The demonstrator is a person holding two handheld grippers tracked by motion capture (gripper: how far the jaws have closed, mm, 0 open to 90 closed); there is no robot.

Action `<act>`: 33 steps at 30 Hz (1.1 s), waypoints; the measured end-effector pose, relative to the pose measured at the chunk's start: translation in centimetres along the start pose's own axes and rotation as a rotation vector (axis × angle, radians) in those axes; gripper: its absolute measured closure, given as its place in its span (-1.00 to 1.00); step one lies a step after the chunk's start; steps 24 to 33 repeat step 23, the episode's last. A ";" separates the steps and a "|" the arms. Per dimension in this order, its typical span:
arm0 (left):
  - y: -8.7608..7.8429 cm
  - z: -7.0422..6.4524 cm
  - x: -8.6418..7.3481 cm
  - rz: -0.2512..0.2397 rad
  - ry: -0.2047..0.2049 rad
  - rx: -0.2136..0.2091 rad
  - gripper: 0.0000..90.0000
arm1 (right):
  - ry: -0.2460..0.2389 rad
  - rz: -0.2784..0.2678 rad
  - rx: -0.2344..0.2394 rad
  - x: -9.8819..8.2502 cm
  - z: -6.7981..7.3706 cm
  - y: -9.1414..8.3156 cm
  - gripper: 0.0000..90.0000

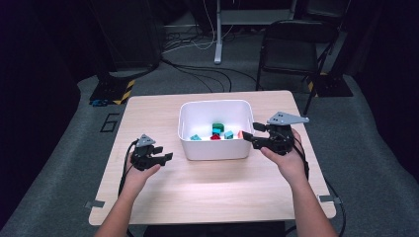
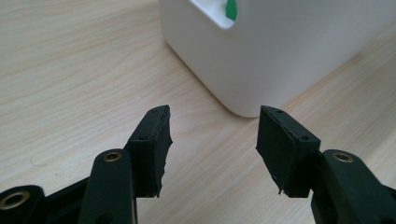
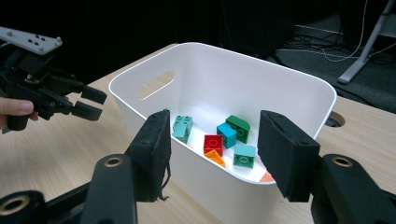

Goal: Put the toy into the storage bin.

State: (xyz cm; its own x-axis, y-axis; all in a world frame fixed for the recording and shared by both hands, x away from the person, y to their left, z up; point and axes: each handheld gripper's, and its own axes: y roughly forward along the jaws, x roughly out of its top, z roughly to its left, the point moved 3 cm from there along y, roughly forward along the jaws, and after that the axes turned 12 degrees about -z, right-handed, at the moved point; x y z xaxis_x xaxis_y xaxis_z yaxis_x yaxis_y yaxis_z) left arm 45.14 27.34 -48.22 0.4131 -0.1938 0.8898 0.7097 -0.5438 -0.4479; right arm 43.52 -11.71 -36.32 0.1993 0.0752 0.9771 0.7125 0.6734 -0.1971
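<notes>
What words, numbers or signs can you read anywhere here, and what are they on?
"6": a large outlined digit, as it seems, marked on the grey floor left of the table.
Yellow and black hazard stripes, no words: on a dark base plate on the floor beyond it.
Nothing readable on the white bin, the toy bricks or the tongs.

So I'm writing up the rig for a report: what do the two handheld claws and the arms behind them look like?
Both are black, angular, with two blocky black pads. The left claw carries a small grey three-cornered plate; the right claw has a larger grey plate with small holes. Brass-coloured rings sit at the jaw joints in the gripper views. A black cable trails from the left one, another from the right. The forearms are bare, with no sleeves visible.
</notes>
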 end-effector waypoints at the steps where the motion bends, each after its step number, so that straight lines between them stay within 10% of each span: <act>1: 0.2 0.1 -0.3 0.001 0.001 0.005 -0.02 | 0.000 -0.001 -0.003 -0.1 -0.1 0.0 -0.02; 33: 1.4 2.2 -3.9 0.105 0.010 0.080 -0.08 | 0.025 0.024 -0.044 -1.6 -1.6 0.8 -0.03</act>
